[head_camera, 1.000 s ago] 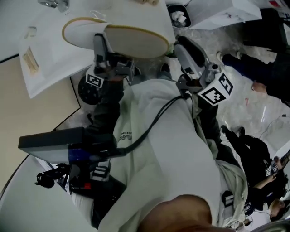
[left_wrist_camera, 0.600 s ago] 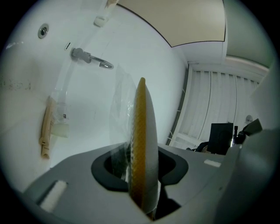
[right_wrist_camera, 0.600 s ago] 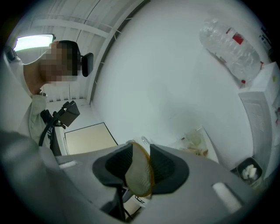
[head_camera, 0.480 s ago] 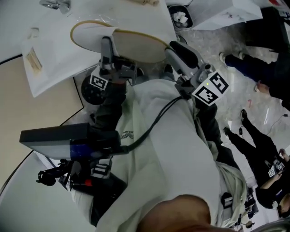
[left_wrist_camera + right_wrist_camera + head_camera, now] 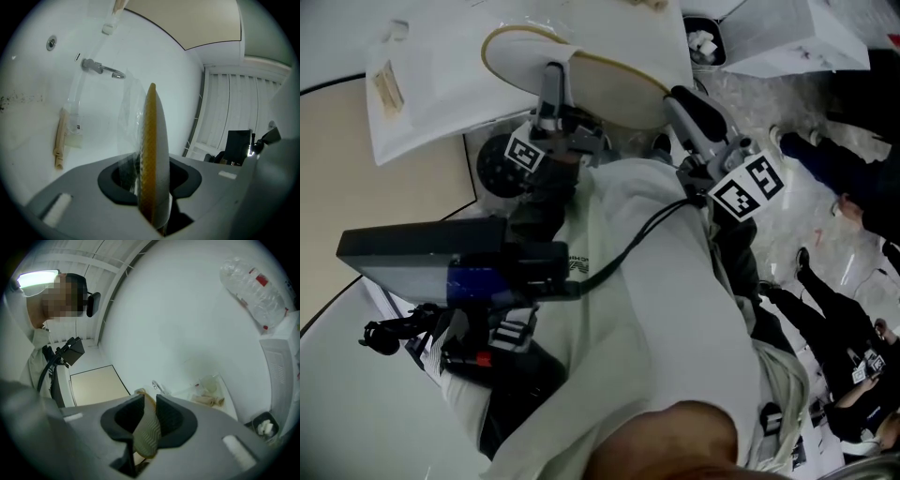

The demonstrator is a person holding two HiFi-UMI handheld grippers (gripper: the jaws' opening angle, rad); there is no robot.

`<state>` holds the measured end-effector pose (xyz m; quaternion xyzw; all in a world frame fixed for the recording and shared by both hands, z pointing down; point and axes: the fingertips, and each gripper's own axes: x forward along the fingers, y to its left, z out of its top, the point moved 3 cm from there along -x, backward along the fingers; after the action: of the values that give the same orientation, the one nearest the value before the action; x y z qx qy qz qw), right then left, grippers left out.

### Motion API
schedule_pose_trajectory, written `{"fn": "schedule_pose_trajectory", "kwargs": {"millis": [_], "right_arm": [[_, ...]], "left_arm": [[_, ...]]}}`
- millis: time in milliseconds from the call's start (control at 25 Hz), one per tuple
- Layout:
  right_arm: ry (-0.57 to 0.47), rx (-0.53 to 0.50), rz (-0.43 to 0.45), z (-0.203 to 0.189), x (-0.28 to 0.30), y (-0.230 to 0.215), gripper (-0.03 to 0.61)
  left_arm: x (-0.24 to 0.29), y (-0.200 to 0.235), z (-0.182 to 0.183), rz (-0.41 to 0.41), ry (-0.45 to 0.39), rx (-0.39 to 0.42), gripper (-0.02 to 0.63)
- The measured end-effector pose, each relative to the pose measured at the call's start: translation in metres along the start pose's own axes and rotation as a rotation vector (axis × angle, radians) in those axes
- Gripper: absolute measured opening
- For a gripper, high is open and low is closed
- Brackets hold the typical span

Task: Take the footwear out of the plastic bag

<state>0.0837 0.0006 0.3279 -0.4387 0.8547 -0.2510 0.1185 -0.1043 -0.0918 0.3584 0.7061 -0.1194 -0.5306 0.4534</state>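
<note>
A white slipper with a yellow rim and a beige sole hangs over the table edge, partly wrapped in a clear plastic bag. My left gripper is shut on the slipper's edge and the bag film. In the left gripper view the slipper stands edge-on between the jaws, with the plastic bag on its left side. My right gripper holds the other end. Its jaws are closing on the ribbed sole of the slipper, which lies between the pads.
The white table carries a packet with beige sticks and a metal piece. A plastic bottle lies further off. A small bin stands on the floor. People's legs are at the right.
Both grippers and the slipper have shifted right and slightly up in the head view. The right gripper has come in closer to the sole's end.
</note>
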Motion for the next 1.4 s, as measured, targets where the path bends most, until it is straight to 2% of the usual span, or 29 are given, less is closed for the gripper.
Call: {"fn": "schedule_pose_trajectory", "kwargs": {"millis": [520, 1400], "right_arm": [[0.01, -0.007, 0.032, -0.002, -0.001, 0.004, 0.002], [0.0, 0.022, 0.001, -0.001, 0.0, -0.009, 0.002]], "left_arm": [[-0.009, 0.0, 0.004, 0.012, -0.028, -0.002, 0.107], [-0.004, 0.002, 0.006, 0.001, -0.036, -0.011, 0.106]]}}
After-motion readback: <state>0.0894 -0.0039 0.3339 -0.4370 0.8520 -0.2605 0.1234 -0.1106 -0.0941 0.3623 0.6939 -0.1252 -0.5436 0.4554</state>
